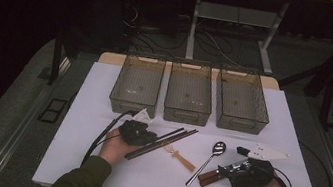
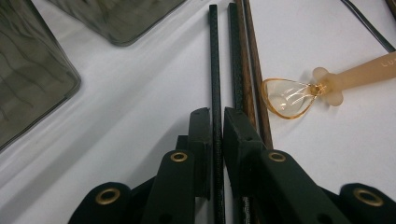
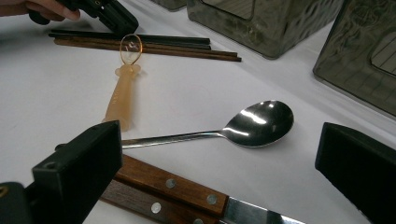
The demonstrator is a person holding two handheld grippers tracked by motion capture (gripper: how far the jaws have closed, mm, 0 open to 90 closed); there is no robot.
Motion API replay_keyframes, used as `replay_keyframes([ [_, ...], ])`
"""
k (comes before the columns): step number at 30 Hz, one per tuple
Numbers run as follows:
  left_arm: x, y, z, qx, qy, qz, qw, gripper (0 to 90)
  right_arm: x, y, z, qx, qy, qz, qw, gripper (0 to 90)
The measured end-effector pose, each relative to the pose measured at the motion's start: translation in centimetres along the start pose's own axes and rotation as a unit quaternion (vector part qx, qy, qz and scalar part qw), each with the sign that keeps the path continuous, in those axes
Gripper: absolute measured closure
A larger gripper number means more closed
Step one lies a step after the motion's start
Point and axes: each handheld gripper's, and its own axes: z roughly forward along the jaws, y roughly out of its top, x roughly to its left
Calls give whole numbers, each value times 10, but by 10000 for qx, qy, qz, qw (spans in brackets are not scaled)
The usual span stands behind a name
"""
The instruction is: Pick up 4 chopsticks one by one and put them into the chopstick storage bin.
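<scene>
Just in front of the middle bin [image 1: 189,99], clamped lengthwise between the left gripper [image 2: 215,122] jaws: one black chopstick [image 2: 215,60], long axis running straight ahead, brown pair [image 2: 249,70] alongside; right gripper [image 3: 219,186], well apart, gaping over knife handles [image 3: 173,186].

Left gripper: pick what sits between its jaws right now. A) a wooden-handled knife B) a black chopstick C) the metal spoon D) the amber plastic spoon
B: in the left gripper view, the left gripper has its jaws closed on a black chopstick, while the amber plastic spoon lies apart to one side.
</scene>
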Motion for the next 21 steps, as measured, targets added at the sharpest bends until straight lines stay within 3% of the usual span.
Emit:
replay_keyframes([
  [9, -6, -3, 0, -59, 190, 219, 9996, 816, 0, 0, 0, 2, 6, -10, 10000, 8],
  [21, -4, -3, 0, -94, 135, 265, 9995, 853, 0, 0, 0, -6, 3, -2, 10000, 8],
])
